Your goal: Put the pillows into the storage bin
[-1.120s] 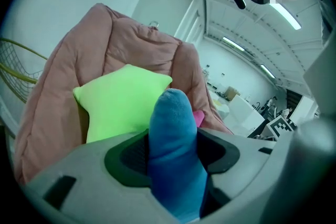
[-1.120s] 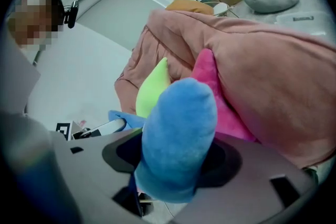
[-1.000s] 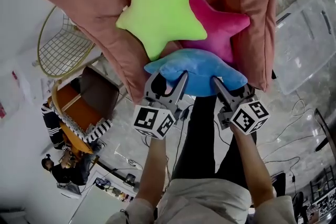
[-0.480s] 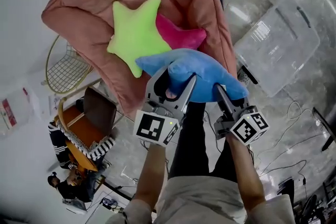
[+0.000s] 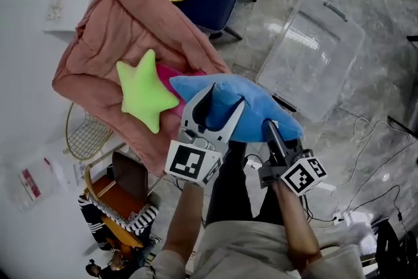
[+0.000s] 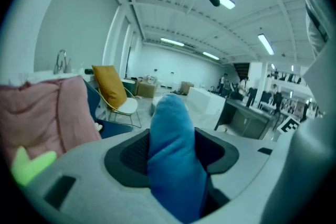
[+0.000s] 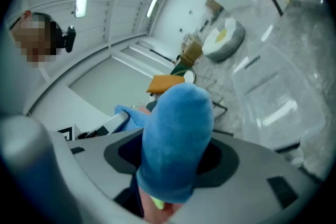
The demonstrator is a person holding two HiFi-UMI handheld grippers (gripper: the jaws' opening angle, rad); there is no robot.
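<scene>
Left gripper [image 5: 221, 105] and right gripper [image 5: 272, 135] each clamped on blue star pillow [image 5: 256, 100], near clear storage bin [image 5: 312, 57]; green star pillow [image 5: 144, 92] on pink quilt [image 5: 124, 23]

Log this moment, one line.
phase: carry | left hand-held gripper: shut on blue star pillow | right hand-held gripper: shut on it too | clear storage bin: on floor | green star pillow: on pink cushion

- Between left gripper [image 5: 219, 105] and right gripper [image 5: 273, 131]: blue star-shaped plush pillow [image 5: 248, 101].
- Right of and behind it, on the floor: clear plastic storage bin [image 5: 313, 55].
- Left of it, on pink padded quilt [image 5: 117, 29]: green star-shaped plush pillow [image 5: 144, 91].
</scene>
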